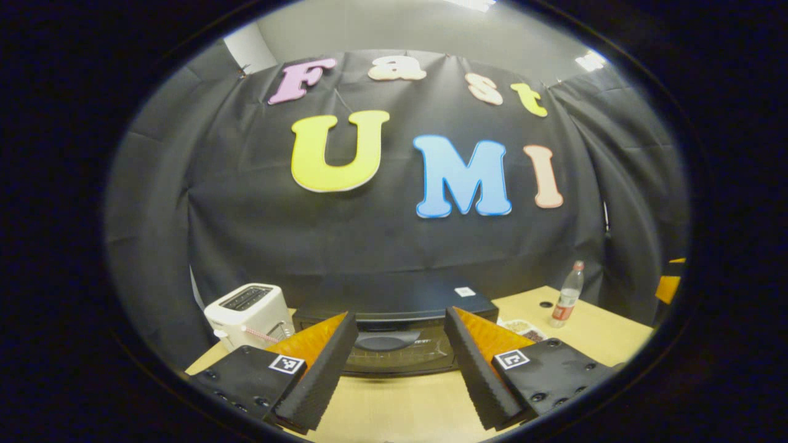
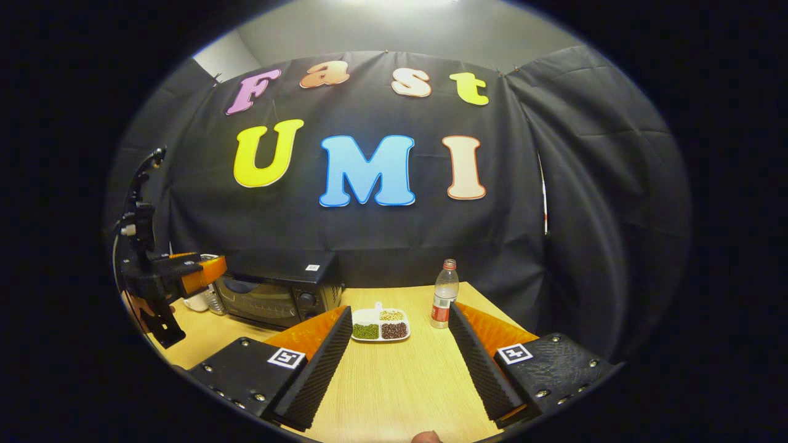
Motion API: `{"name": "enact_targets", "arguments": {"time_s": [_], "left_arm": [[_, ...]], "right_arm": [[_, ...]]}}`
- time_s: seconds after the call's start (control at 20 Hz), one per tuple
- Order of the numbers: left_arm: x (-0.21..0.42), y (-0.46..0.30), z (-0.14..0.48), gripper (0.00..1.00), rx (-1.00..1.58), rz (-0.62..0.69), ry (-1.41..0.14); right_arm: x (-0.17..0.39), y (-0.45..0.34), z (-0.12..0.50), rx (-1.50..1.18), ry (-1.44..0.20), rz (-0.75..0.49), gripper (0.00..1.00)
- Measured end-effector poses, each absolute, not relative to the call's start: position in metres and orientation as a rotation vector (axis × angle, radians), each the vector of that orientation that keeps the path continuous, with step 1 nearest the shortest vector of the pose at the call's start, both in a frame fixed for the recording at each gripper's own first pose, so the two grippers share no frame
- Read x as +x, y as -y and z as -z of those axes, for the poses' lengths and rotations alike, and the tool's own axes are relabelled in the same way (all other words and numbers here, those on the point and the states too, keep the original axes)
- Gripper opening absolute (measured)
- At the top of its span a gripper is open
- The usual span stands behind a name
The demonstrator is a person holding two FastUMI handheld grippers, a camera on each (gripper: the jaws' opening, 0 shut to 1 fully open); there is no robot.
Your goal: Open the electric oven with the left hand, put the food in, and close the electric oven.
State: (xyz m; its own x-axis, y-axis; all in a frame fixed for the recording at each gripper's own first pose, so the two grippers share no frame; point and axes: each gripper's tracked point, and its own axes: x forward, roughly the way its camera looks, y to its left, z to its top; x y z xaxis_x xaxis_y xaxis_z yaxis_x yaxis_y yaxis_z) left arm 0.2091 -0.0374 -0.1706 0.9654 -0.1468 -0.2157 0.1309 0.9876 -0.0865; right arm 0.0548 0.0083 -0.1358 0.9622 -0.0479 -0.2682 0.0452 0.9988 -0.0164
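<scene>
The left gripper (image 1: 400, 363) is held level above the counter (image 1: 400, 406), aimed straight at the oven (image 1: 394, 332), its fingers (image 1: 320, 369) spread wide with nothing between them. In the right gripper view it hangs at the far left, just in front of the oven (image 2: 277, 295). The right gripper (image 2: 400, 363) is also level over the counter (image 2: 394, 381), fingers (image 2: 314, 369) wide apart and empty, aimed at the tray (image 2: 380, 325).

The oven sits at the far side of the counter, door closed. A white toaster (image 1: 249, 314) stands just left of it. The white tray lies right of the oven; its compartments hold green, dark red and pale beans. A bottle (image 2: 444, 294) stands upright just right of the tray.
</scene>
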Motion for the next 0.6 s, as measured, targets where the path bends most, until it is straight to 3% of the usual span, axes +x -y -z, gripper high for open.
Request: {"name": "enact_targets", "arguments": {"time_s": [0.25,0.6], "left_arm": [[0.136,0.048,0.1,1.0,-0.051,0.079,-0.131],[0.053,0.06,0.053,1.0,-0.039,0.034,-0.092]], "right_arm": [[0.031,0.013,0.111,-0.034,-0.209,-0.03,0.98],[0.005,0.033,0.083,-0.068,-0.14,-0.103,0.98]]}}
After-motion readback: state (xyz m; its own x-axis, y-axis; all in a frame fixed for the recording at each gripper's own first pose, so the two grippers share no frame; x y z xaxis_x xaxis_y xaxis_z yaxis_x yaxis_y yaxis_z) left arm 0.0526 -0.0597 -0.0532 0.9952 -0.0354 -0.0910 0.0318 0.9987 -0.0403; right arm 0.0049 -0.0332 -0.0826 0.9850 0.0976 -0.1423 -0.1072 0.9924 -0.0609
